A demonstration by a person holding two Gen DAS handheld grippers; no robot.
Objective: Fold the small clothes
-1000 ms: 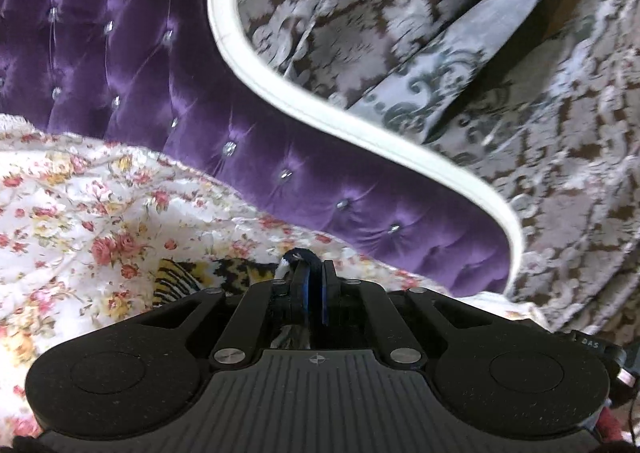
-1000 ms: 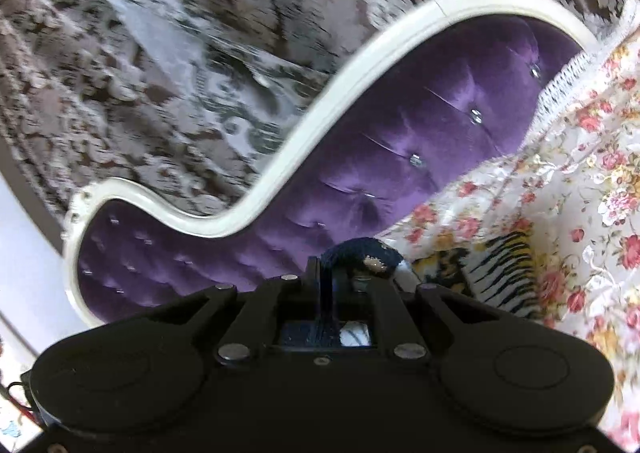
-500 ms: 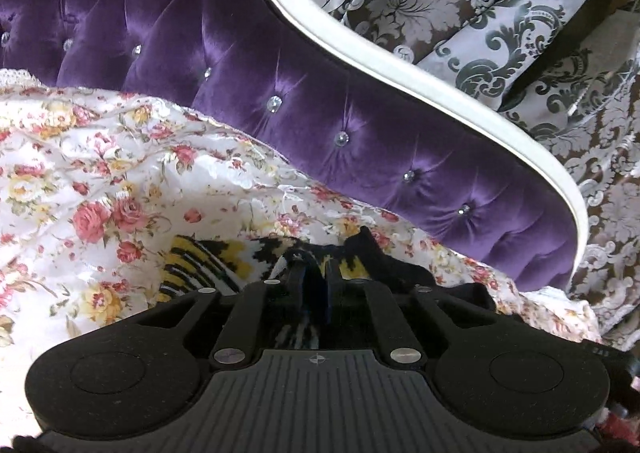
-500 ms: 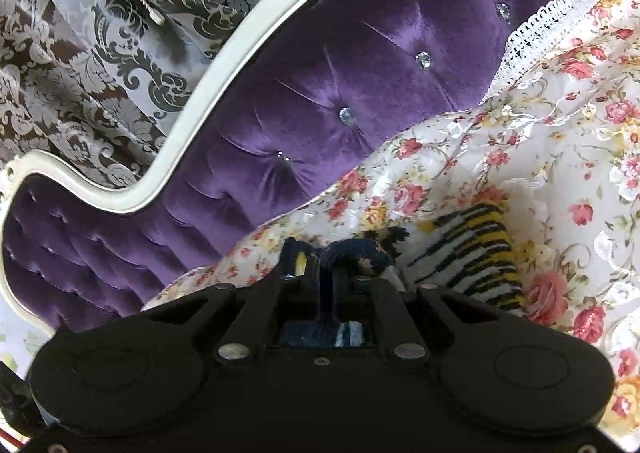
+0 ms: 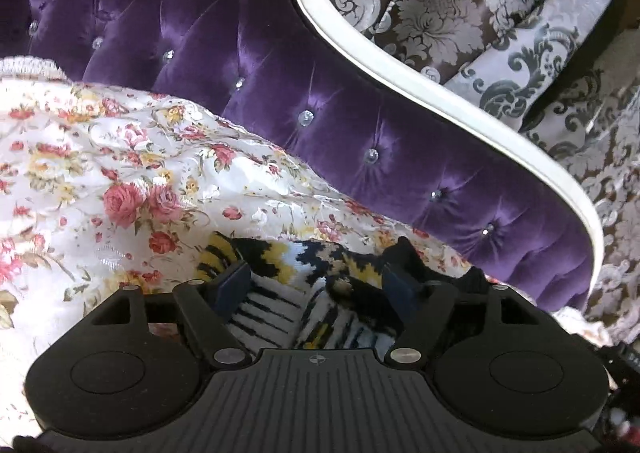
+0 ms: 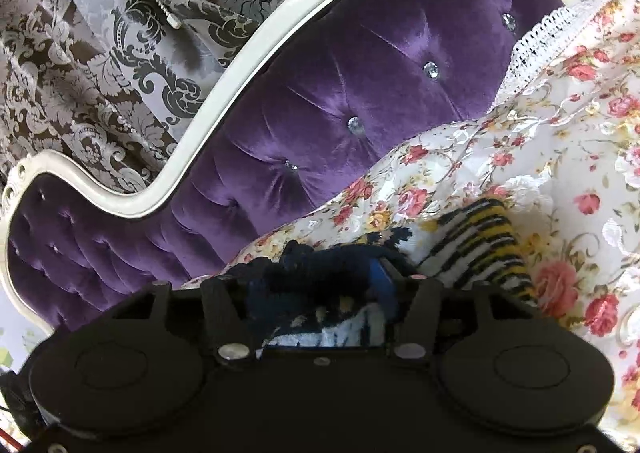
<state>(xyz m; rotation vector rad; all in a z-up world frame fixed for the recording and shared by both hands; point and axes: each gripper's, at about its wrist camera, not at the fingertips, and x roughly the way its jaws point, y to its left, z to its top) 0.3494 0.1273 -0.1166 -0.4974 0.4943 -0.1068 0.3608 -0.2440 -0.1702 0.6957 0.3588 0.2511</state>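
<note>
Purple tufted headboard (image 5: pixel 280 101) rises just beyond the striped garment (image 5: pixel 272 309) on the floral bedspread (image 5: pixel 100 157).

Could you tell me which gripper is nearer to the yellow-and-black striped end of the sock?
Left. The left gripper sits open right beside the striped end, while the right gripper is open over the sock's dark end, apart from it.

A home bedroom — tufted purple headboard (image 5: pixel 248 65) at 12 o'clock, floral bedspread (image 5: pixel 100 181), damask curtains (image 5: pixel 440 5) behind.
</note>
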